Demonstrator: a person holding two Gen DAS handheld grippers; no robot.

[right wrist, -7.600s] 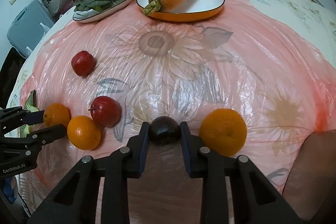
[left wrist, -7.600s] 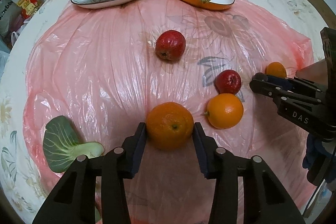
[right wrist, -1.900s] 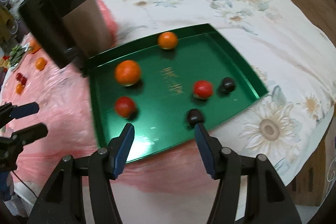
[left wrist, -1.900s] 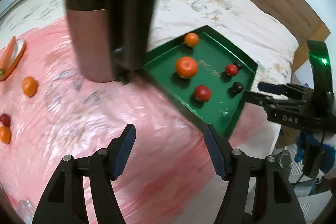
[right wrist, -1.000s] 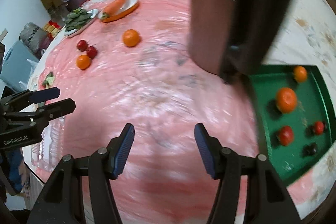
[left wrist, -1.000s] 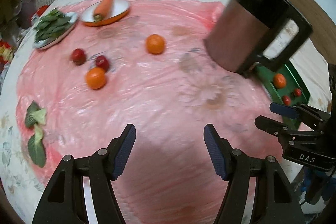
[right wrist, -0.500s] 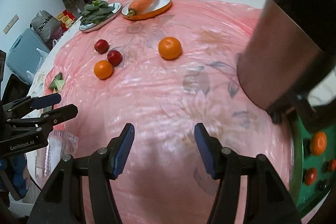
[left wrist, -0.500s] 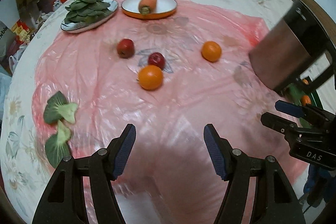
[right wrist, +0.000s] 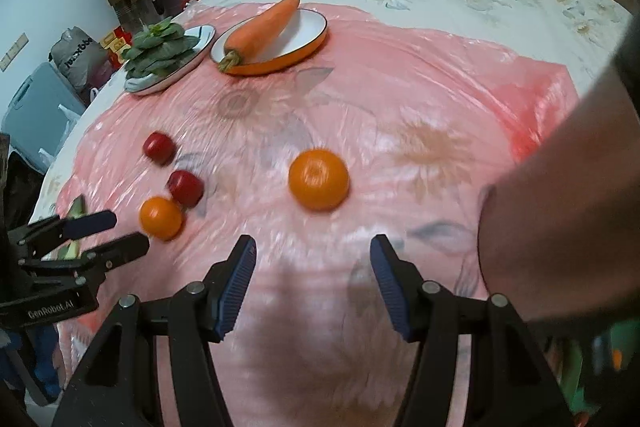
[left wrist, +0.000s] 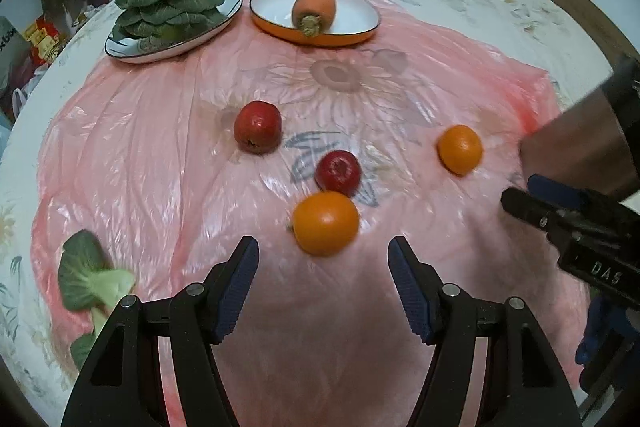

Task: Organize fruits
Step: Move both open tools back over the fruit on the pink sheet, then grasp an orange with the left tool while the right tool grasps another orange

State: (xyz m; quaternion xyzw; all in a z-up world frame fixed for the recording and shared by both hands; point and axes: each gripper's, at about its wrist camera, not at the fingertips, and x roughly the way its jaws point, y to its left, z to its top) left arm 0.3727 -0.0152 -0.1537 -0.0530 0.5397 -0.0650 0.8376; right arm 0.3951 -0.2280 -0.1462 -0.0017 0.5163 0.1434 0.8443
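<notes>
On the pink plastic sheet lie a near orange (left wrist: 325,223), a red apple (left wrist: 338,172) just behind it, a second red apple (left wrist: 257,126) farther left and another orange (left wrist: 460,149) to the right. My left gripper (left wrist: 322,277) is open and empty, just short of the near orange. My right gripper (right wrist: 312,275) is open and empty, a little short of the right-hand orange (right wrist: 319,179). The right wrist view also shows the near orange (right wrist: 161,218) and both apples (right wrist: 185,187) (right wrist: 159,147).
A plate of greens (left wrist: 172,23) and an orange-rimmed plate (left wrist: 352,27) with a carrot (left wrist: 315,3) stand at the back. A metal jug (right wrist: 560,211) stands close on the right. A loose green leaf (left wrist: 86,277) lies at the left. A green tray corner (right wrist: 612,359) shows at lower right.
Both grippers have swung back from the green tray and the jug and moved in closer over the pink sheet toward the oranges. Both stay open and empty.
</notes>
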